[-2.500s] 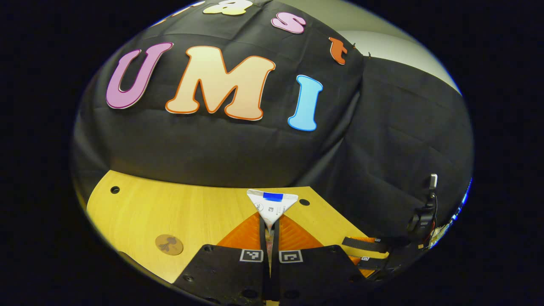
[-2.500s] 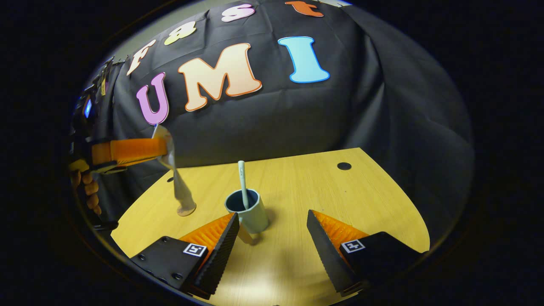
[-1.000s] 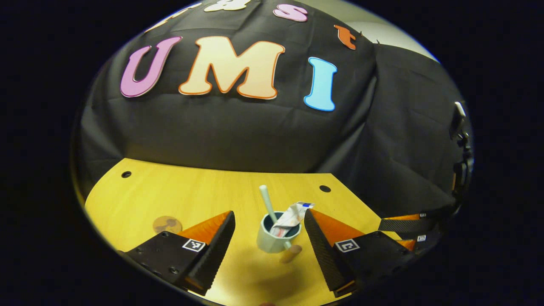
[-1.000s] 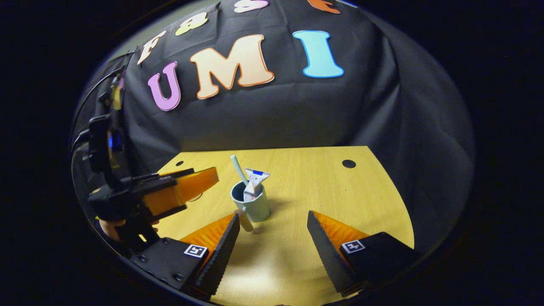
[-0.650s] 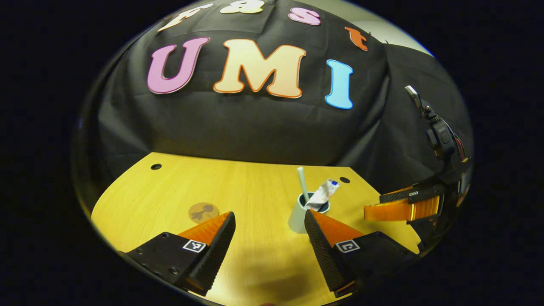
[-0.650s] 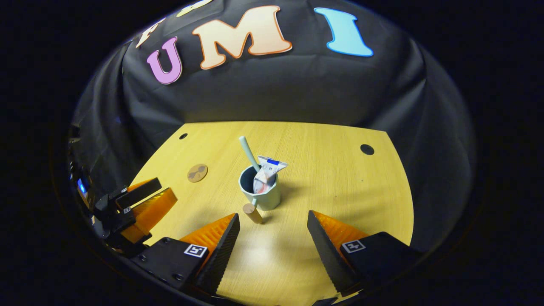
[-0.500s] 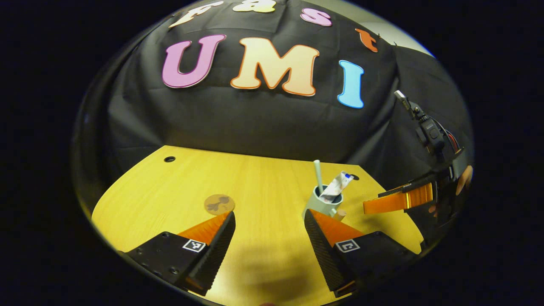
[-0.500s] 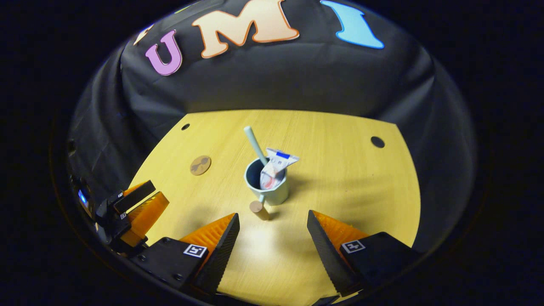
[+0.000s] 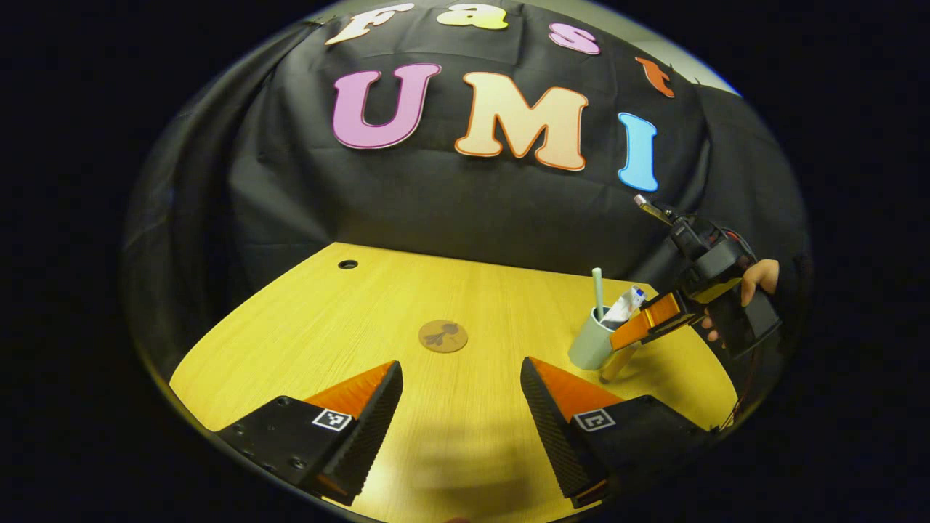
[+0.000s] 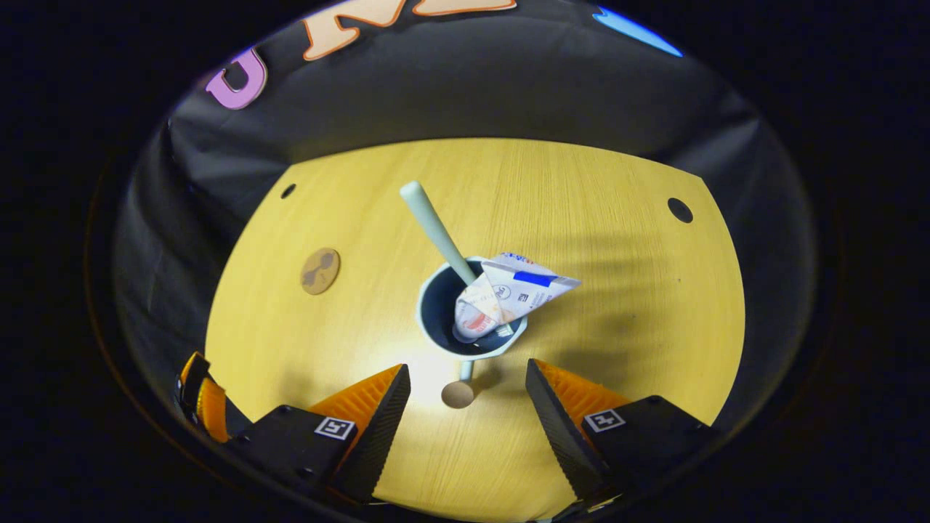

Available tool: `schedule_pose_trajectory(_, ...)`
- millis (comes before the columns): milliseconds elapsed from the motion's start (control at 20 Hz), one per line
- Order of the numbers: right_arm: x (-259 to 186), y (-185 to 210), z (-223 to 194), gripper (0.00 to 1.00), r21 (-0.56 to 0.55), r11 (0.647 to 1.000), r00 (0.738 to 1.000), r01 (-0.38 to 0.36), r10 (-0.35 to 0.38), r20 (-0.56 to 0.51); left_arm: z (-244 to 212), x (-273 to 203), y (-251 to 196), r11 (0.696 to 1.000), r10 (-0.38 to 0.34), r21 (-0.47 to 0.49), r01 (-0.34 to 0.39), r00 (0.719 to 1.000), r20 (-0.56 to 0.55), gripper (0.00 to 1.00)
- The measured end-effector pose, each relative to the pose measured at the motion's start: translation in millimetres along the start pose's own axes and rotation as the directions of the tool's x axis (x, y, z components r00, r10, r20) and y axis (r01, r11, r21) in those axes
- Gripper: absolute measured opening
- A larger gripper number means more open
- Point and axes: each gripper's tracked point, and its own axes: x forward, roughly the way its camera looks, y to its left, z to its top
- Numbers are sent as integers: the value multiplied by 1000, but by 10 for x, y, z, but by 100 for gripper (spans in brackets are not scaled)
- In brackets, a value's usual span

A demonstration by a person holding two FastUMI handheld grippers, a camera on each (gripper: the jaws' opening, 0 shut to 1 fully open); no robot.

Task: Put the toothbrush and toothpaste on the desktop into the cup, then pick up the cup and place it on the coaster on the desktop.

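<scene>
Surface point(image 10: 596, 218): yellow wood grain, fine straight lines, dark round holes near the far corners. Cup point(image 10: 436, 319): pale grey-green outside, dark blue-grey inside. Toothbrush point(image 10: 434, 229): pale mint handle. Toothpaste point(image 10: 508, 294): white tube, blue band, red patch (print too small). Coaster point(image 10: 320, 271): tan with a darker brown motif.

toothpaste point(image 10: 508, 294) print too small to read

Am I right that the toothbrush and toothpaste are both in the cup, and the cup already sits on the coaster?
Not quite. The toothbrush and toothpaste are both in the cup, but the cup stands on the bare desktop, apart from the coaster. The right gripper view shows the gap between them.
</scene>
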Motion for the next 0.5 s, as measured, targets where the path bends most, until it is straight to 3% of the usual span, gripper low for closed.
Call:
schedule_pose_trajectory(50,71,4,-15,92,-2,1000,1000,9,-9,-22,-27,-32,66,1000,12,-1,-12,1000,-3,94)
schedule_pose_trajectory(100,148,8,-16,97,-7,1000,999,13,-13,-32,-37,-57,140,1000,26,1,-26,1000,-3,94)
schedule_pose_trajectory(150,178,15,-29,95,-7,1000,999,14,-14,-47,-37,-76,207,999,35,-2,-35,999,-4,94)
schedule_pose_trajectory(200,228,36,-59,87,-3,1000,998,13,-13,-61,-46,-98,257,999,43,-9,-43,999,-6,94)
schedule_pose_trajectory(350,350,-2,-69,87,-9,999,995,41,-42,-87,-92,-137,422,997,73,-19,-74,997,-18,94)
schedule_pose_trajectory(400,389,-32,-82,93,-17,998,994,58,-59,-96,-88,-148,472,996,83,-25,-83,996,-18,94)
schedule_pose_trajectory(500,456,-67,-113,86,-29,997,991,75,-77,-112,-101,-152,527,995,92,-36,-93,995,-24,94)
